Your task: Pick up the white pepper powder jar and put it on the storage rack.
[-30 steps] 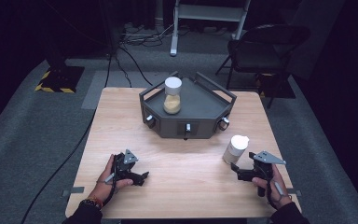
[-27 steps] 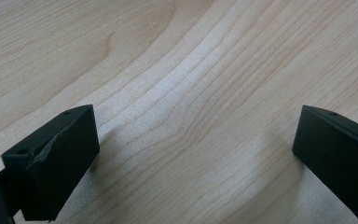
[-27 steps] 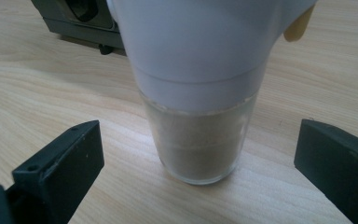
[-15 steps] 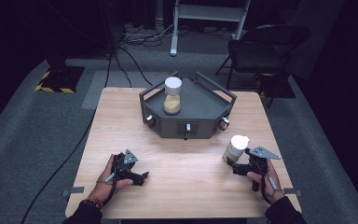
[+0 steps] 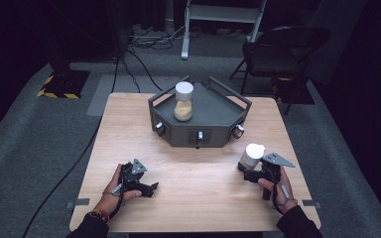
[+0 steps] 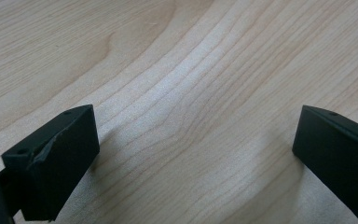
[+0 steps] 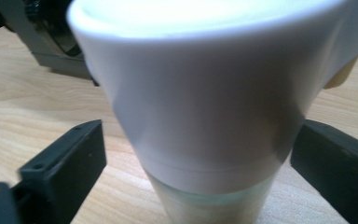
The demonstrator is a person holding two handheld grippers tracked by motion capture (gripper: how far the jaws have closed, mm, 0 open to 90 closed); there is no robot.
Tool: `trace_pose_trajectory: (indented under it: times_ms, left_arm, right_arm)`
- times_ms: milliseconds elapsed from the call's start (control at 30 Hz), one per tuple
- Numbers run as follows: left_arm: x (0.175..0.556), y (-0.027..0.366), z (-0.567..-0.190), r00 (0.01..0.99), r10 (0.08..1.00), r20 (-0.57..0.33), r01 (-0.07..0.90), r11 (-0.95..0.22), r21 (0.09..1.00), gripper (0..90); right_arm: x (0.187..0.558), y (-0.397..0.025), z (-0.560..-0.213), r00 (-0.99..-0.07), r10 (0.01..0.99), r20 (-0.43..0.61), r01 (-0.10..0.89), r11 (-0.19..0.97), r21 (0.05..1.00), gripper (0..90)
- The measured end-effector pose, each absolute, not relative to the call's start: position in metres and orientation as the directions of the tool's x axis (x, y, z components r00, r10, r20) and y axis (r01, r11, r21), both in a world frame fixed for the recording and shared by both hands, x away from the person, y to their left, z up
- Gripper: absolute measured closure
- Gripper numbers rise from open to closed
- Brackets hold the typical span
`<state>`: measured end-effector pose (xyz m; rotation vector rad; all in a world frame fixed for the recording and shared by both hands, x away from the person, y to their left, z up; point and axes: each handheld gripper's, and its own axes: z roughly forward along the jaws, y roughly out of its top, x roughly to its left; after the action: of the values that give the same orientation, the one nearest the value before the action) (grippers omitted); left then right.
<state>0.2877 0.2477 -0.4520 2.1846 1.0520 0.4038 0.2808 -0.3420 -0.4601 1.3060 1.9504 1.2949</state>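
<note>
the white-capped bottle is blurred in the right gripper view, its base cut off.

One camera looks forward and down over the whole wooden table, one rides low on the left gripper against bare wood, another on the right gripper tight against the white-capped bottle, which the overhead view also catches

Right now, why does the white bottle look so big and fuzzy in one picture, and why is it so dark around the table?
In the right gripper view the white-capped bottle sits very close to the camera, so it looms large, soft-edged, and its top glares white. In the high view light falls on the table while the floor and room around stay dim. In the left gripper view the wood grain looks sharp, with soft shadows beside the jaws.
</note>
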Motion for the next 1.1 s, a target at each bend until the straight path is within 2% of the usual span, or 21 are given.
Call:
trace_pose_trajectory:
  times_ms: [200, 1100]
  left_arm:
    - [0.288, 0.248, -0.452, 0.627, 0.779, -0.011, 0.572, -0.450, 0.686, 0.0]
    - [0.288, 0.248, -0.452, 0.627, 0.779, -0.011, 0.572, -0.450, 0.686, 0.0]
  right_arm:
    - [0.278, -0.336, -0.462, -0.420, 0.902, 0.099, 0.440, 0.107, 0.892, 26.5]
    - [0.268, -0.331, -0.458, -0.412, 0.910, 0.038, 0.383, 0.135, 0.914, 29.5]
